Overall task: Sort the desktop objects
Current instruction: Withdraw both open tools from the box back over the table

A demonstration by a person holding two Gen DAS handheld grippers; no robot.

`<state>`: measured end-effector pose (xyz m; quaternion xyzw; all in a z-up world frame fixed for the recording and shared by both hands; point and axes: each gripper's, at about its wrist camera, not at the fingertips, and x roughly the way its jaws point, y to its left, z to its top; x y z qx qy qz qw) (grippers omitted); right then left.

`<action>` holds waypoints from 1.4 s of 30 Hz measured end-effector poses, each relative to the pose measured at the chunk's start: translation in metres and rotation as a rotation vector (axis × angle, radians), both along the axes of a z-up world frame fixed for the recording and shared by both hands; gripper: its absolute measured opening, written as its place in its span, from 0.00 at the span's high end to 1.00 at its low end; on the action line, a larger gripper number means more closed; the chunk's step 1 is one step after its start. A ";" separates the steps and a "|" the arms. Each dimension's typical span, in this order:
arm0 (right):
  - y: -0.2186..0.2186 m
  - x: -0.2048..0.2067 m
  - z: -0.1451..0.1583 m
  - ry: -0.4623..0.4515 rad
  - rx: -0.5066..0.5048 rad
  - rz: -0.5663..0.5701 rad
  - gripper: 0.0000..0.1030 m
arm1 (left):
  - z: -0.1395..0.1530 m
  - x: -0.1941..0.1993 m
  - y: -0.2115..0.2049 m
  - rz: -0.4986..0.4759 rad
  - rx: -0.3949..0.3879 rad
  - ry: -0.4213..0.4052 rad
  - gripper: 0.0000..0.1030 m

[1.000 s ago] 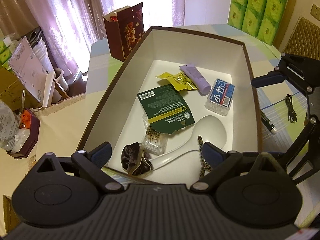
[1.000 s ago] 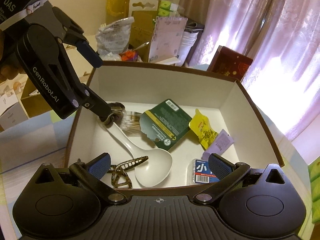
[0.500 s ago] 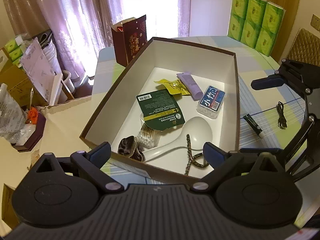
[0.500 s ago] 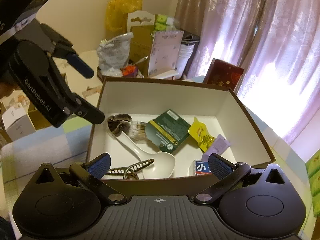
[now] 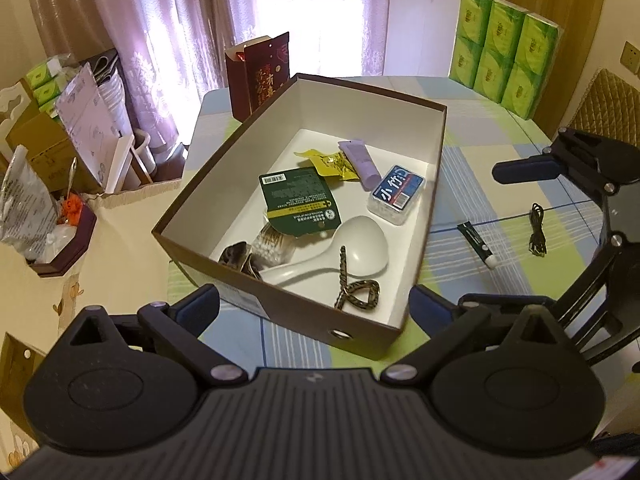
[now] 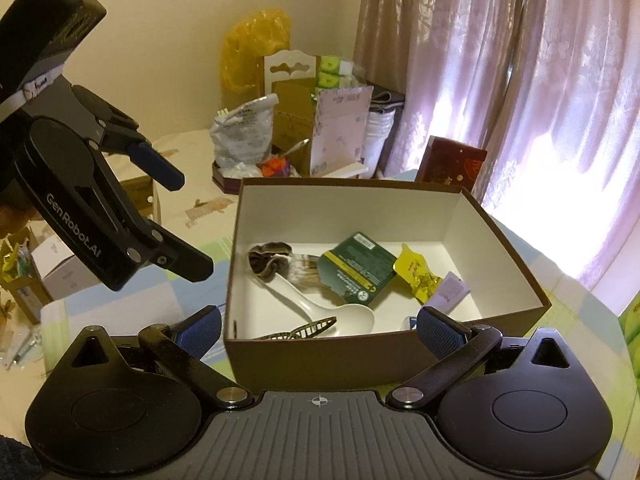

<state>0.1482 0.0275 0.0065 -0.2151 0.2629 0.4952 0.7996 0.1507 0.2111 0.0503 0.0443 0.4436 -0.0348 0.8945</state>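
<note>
Both grippers backed up and away from box (image 5: 280,304) vs 1 s ago; whole box now in frame. L gripper (image 5: 314,306) fingers wide apart, empty. R gripper (image 6: 318,328) same, empty. White spoon (image 5: 340,256) lies inside box, long axis diagonal, bowl twd R gripper side, handle twd scrunchie (image 5: 236,254). Pen (image 5: 478,244) + cable (image 5: 537,230) on tablecloth outside box.

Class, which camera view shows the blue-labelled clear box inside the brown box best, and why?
The left wrist view: the blue-labelled clear box lies whole and unobstructed beside the purple tube. In the right wrist view only a sliver peeks out, hidden by the brown box front wall and a finger of the right hand-held gripper.
</note>
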 end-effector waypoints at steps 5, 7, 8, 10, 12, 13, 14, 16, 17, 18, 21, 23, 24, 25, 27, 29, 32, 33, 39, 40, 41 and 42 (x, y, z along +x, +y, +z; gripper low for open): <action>-0.012 -0.010 0.003 0.009 0.017 0.011 0.02 | 0.003 -0.015 -0.008 0.015 0.009 -0.005 0.03; -0.015 -0.013 0.003 0.011 0.019 0.017 0.02 | 0.004 -0.020 -0.011 0.021 0.011 -0.005 0.03; -0.017 -0.015 0.003 0.010 0.020 0.019 0.02 | 0.004 -0.022 -0.013 0.025 0.010 -0.006 0.03; -0.022 -0.018 0.003 0.013 0.024 0.022 0.02 | 0.004 -0.028 -0.016 0.030 0.009 -0.007 0.03; -0.026 -0.022 0.003 0.017 0.029 0.026 0.02 | 0.004 -0.034 -0.019 0.036 0.008 -0.007 0.03; -0.028 -0.023 0.002 0.020 0.031 0.028 0.02 | 0.004 -0.037 -0.021 0.039 0.006 -0.006 0.03; -0.031 -0.025 0.002 0.023 0.034 0.030 0.02 | 0.004 -0.039 -0.023 0.042 0.005 -0.005 0.03; -0.037 -0.029 0.002 0.028 0.038 0.035 0.02 | 0.003 -0.045 -0.026 0.050 0.003 -0.005 0.03; -0.039 -0.030 0.001 0.032 0.038 0.037 0.02 | 0.003 -0.048 -0.027 0.054 0.002 -0.003 0.03; -0.043 -0.032 0.000 0.037 0.038 0.039 0.02 | 0.002 -0.051 -0.029 0.059 -0.002 -0.002 0.03; -0.053 -0.039 -0.003 0.049 0.034 0.046 0.02 | -0.003 -0.060 -0.034 0.074 -0.028 0.010 0.03; -0.062 -0.044 -0.004 0.061 0.032 0.048 0.02 | -0.006 -0.066 -0.037 0.084 -0.049 0.018 0.03; -0.066 -0.046 -0.005 0.068 0.032 0.045 0.02 | -0.008 -0.069 -0.038 0.089 -0.060 0.023 0.03; -0.071 -0.047 -0.007 0.077 0.031 0.042 0.02 | -0.010 -0.072 -0.041 0.093 -0.073 0.029 0.03; -0.080 -0.051 -0.009 0.094 0.030 0.032 0.02 | -0.014 -0.077 -0.045 0.099 -0.095 0.041 0.03; -0.091 -0.054 -0.012 0.108 0.026 0.016 0.02 | -0.019 -0.083 -0.050 0.108 -0.112 0.052 0.03; -0.108 -0.058 -0.015 0.125 0.019 -0.020 0.02 | -0.027 -0.088 -0.059 0.114 -0.127 0.066 0.03; -0.114 -0.058 -0.016 0.130 0.017 -0.034 0.02 | -0.030 -0.089 -0.062 0.112 -0.136 0.073 0.03; -0.152 -0.059 -0.025 0.172 0.001 -0.150 0.02 | -0.045 -0.091 -0.082 0.085 -0.173 0.109 0.03; -0.158 -0.059 -0.027 0.180 -0.002 -0.171 0.02 | -0.047 -0.090 -0.085 0.079 -0.176 0.113 0.03; -0.163 -0.058 -0.028 0.189 -0.005 -0.191 0.02 | -0.048 -0.089 -0.088 0.072 -0.179 0.117 0.03; -0.167 -0.057 -0.030 0.198 -0.007 -0.209 0.02 | -0.049 -0.087 -0.091 0.064 -0.183 0.122 0.03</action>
